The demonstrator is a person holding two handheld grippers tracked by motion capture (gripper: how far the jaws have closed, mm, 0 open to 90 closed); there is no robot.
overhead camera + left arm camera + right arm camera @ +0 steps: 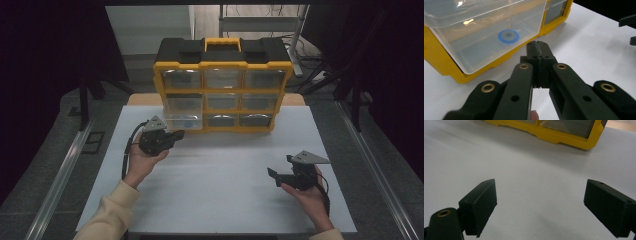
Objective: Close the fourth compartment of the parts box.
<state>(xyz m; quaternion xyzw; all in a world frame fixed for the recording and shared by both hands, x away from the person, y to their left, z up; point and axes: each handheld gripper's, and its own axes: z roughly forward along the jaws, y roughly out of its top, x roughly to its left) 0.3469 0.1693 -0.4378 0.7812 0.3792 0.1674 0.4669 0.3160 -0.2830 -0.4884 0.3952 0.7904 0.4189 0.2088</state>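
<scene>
A yellow and black organizer box with clear drawers stands at the back of the white table. Its bottom left drawer is pulled out, and a blue ring lies flat on the drawer's floor. My left gripper hovers just in front of that drawer, its jaws pressed together with nothing between them; the left gripper view shows its pads meeting below the drawer's front wall. My right gripper rests low at the right of the table, jaws wide apart and empty, pointing left.
The white table top spreads in front of the box. Metal rails run along both sides of the table. The right gripper view shows the box's yellow lower edge far ahead of the jaws.
</scene>
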